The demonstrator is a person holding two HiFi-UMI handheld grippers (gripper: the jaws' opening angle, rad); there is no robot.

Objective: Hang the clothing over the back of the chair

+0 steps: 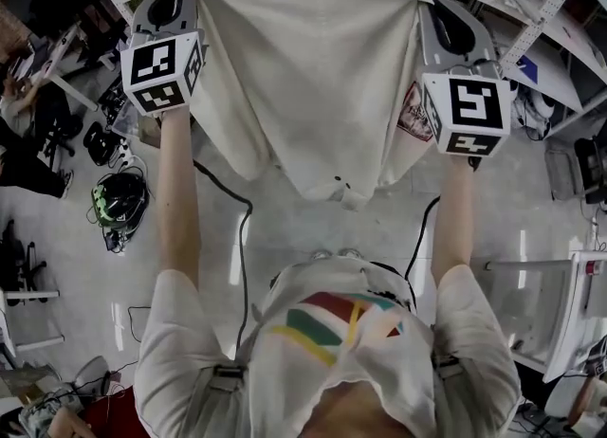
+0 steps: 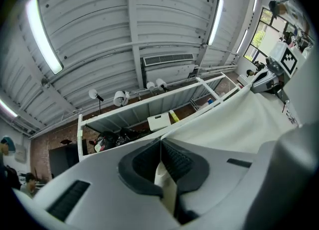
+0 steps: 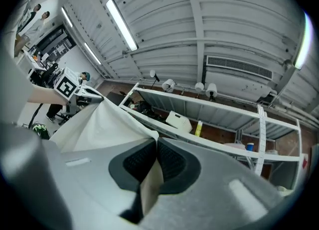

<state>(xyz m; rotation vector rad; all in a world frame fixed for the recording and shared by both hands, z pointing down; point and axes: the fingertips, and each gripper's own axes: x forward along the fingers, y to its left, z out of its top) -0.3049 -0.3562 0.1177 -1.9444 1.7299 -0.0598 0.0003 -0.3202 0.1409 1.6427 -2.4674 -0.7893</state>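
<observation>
Shirt [image 1: 303,85] hangs spread wide, up in front of the person [image 1: 332,360], its top corners pinched tight in the left tongs [image 2: 160,147] and right tongs [image 3: 155,149]. Looks like the carrying step. No chair shows, so next it wants finding, then draping.

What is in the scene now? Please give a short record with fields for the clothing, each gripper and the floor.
clothing: white shirt, spread wide, hanging in the air between both grippers
left gripper: shut on one end of the shirt's upper edge
right gripper: shut on the other end
floor: pale, with a black cable lying below the shirt
</observation>
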